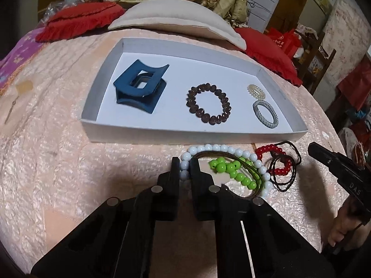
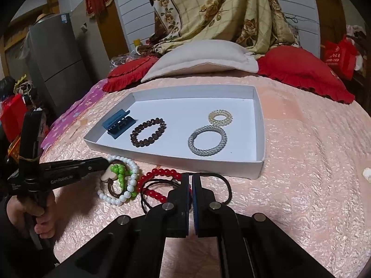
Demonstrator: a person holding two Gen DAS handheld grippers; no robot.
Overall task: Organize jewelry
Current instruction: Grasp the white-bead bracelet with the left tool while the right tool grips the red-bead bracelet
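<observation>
Left wrist view: we pinch a strand of smooth white beads while the shallow white tray waits just beyond.

Our left gripper [image 1: 184,162] has its flat black jaws pressed onto the white bead bracelet [image 1: 234,149], which lies on the crinkly pink quilt [image 1: 58,162] tangled with glossy green beads [image 1: 231,170], a thin brown cord loop [image 1: 250,169], round red beads [image 1: 271,149] and dark elastic hair ties [image 1: 289,164]. In the right wrist view our right gripper [image 2: 191,176] has its jaws pressed nearly together on a thin black hair tie [image 2: 222,178] beside the red strand. Inside the cardboard tray [image 1: 197,136] we see an angular matte blue hair claw [image 1: 139,85], a faceted brown bead bracelet [image 1: 208,103], a clear coiled hair ring [image 1: 256,90] and a woven silver hair band [image 1: 265,113], all lying apart.
</observation>
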